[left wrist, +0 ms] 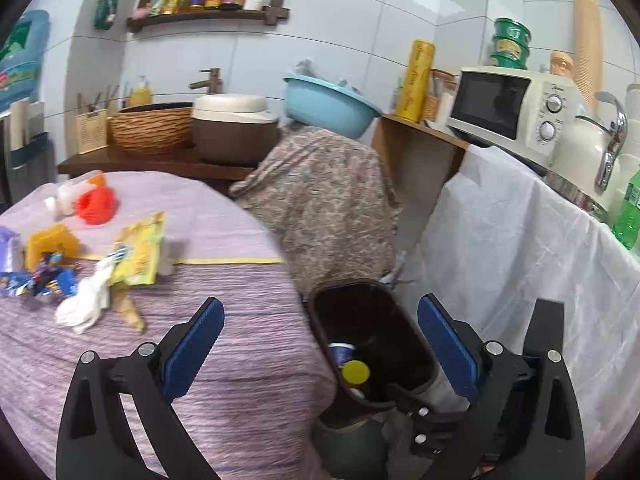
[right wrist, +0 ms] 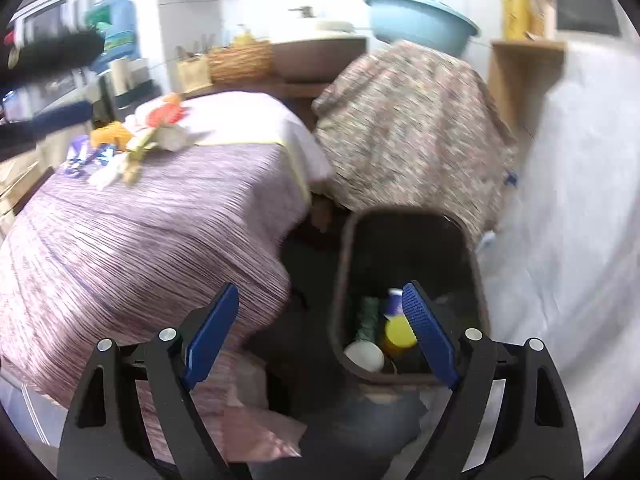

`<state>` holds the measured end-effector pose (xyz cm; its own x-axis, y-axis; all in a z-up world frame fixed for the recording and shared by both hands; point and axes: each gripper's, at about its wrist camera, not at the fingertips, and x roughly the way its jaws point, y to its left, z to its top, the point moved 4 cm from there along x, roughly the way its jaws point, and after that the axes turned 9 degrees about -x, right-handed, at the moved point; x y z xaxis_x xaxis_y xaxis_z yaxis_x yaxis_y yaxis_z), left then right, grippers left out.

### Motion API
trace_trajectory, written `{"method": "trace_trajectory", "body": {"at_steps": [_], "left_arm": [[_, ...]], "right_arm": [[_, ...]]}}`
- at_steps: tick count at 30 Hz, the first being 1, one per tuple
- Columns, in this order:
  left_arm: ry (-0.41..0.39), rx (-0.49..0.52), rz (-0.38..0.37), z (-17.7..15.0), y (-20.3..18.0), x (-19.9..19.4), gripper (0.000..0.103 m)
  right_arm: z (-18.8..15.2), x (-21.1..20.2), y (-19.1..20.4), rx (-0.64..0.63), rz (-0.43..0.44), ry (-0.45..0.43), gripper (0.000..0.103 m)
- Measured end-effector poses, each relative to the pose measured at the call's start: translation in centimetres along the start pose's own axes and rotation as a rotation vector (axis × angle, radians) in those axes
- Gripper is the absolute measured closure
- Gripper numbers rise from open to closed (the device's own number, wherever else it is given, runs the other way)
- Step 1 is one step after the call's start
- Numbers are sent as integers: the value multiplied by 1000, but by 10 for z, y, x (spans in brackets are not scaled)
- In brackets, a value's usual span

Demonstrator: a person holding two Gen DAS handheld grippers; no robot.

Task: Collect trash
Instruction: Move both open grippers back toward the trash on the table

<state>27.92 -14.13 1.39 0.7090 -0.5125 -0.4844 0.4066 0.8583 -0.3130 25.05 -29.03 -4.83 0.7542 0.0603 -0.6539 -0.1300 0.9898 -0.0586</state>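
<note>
Both grippers empty, fingers spread wide. Left gripper (left wrist: 320, 330): fingers apart, nothing between them; the dark trash bin (left wrist: 320, 320) sits in the gap, below and beyond the tips, beside the edge of the purple-clothed surface (left wrist: 240, 360). Bin holds a yellow-capped container (left wrist: 355, 372) and a blue-labelled item (left wrist: 340, 352). Remaining trash is ahead-left of the left finger on the surface: white crumpled tissue (left wrist: 86, 304), yellow wrapper (left wrist: 140, 252), blue wrappers (left wrist: 44, 280), orange piece (left wrist: 96, 202). Right gripper (right wrist: 320, 320): fingers likewise apart and empty; bin (right wrist: 344, 280) below its right finger (right wrist: 428, 332), white round object (right wrist: 365, 356) inside near the rim.
</note>
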Motion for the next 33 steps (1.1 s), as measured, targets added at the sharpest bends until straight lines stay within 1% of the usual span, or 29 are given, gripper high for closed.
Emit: {"method": "trace_trajectory", "body": {"at_steps": [3, 8, 14, 18, 20, 22, 25, 26, 30, 33], "left_arm": [[-20, -10, 57, -2, 22, -14, 7], [-61, -44, 180, -9, 63, -39, 7], [-55, -99, 302, -21, 114, -56, 7], [-46, -155, 344, -28, 145, -66, 10], [-39, -175, 361, -31, 156, -69, 17], [-30, -193, 376, -34, 168, -71, 22], [-12, -217, 378, -37, 180, -71, 28], [-5, -220, 379, -37, 185, -71, 30], [5, -207, 382, -29, 199, -67, 34], [-1, -158, 419, -13, 217, -64, 35]], "right_arm": [[16, 2, 19, -29, 51, -22, 20], [38, 7, 48, -48, 141, -51, 20], [66, 14, 84, -100, 223, -77, 20], [80, 24, 108, -132, 284, -66, 20], [88, 30, 119, -144, 308, -59, 20], [95, 34, 130, -157, 330, -59, 20], [104, 41, 141, -179, 348, -50, 20], [106, 44, 144, -182, 355, -46, 20], [118, 56, 155, -182, 394, -31, 20], [122, 61, 160, -188, 394, -23, 20]]}}
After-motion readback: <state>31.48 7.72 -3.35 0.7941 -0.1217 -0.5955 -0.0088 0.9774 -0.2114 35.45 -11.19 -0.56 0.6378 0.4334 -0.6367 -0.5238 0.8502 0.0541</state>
